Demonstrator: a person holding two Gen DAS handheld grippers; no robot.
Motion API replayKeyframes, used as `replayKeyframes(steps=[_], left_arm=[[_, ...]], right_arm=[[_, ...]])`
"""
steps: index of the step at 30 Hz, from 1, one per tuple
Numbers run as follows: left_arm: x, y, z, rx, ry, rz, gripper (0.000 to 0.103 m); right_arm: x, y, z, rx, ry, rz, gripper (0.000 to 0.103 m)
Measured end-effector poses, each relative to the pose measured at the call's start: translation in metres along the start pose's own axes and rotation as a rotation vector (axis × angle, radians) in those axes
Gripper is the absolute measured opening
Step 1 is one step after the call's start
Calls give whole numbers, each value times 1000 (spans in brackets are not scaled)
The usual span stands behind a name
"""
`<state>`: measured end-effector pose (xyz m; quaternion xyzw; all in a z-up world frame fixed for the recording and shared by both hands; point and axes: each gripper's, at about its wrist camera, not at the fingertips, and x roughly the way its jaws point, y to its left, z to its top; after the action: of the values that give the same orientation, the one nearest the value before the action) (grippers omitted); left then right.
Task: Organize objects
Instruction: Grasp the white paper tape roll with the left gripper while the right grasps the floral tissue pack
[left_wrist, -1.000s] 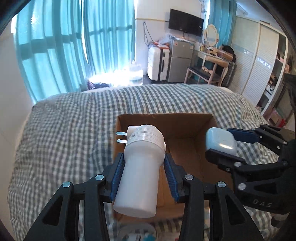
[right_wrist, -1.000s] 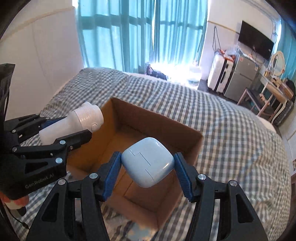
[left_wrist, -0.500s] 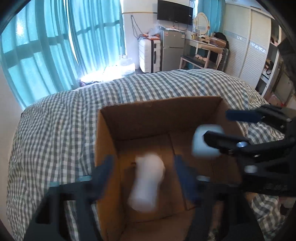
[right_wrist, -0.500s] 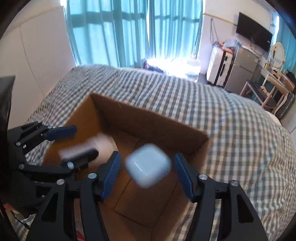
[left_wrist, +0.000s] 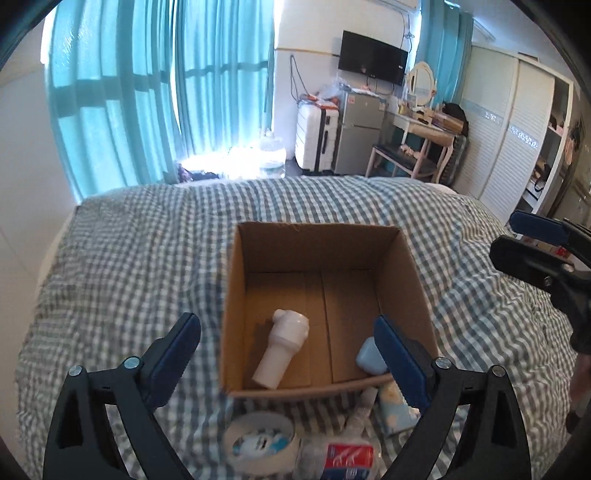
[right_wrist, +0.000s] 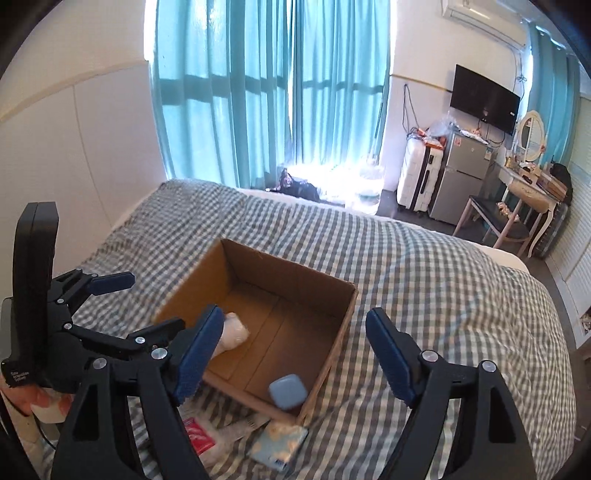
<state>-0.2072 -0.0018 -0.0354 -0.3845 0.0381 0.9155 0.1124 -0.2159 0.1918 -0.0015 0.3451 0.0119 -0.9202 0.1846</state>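
An open cardboard box (left_wrist: 317, 236) (right_wrist: 288, 266) sits on the checked bed. Inside it lies a white plug-in device (left_wrist: 282, 347) (right_wrist: 232, 332) on its side and a pale blue case (left_wrist: 369, 356) (right_wrist: 288, 390) in the near right corner. My left gripper (left_wrist: 288, 343) hangs above the box's near edge, its jaws still opening, nothing between them. My right gripper (right_wrist: 291, 343) is above the box's near right side, jaws also opening and empty. Each gripper shows at the edge of the other's view: the right gripper (left_wrist: 532, 240), the left gripper (right_wrist: 122, 306).
On the bed in front of the box lie a roll of tape (left_wrist: 258, 439), a red and white packet (left_wrist: 347, 456) (right_wrist: 197, 437), a small tube (left_wrist: 364, 404) and a blue patterned tissue pack (left_wrist: 395, 410) (right_wrist: 279, 443). Curtains, a suitcase, a fridge and a desk stand beyond the bed.
Both grippers have let go: the white device and the blue case dropped into the box. Both pulled back and up, and their jaws widened.
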Motion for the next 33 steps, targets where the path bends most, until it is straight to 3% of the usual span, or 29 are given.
replayKeyframes(steps=[8,14,24,33], left_arm=[[-60,4,-10,-3,-63,72,103],[-67,13,-36,-50,-49,112,103],[-27,33,-96,-115,33,173,103],[18,40,-121,-147,119,149,103]], right_arm=[[-54,19,-12,2,-59,36,95],[-64,34,-34,-33,-77,4,98],[0,23,-94,37,78,6,98],[61,18,-128,38,188,-32,98]])
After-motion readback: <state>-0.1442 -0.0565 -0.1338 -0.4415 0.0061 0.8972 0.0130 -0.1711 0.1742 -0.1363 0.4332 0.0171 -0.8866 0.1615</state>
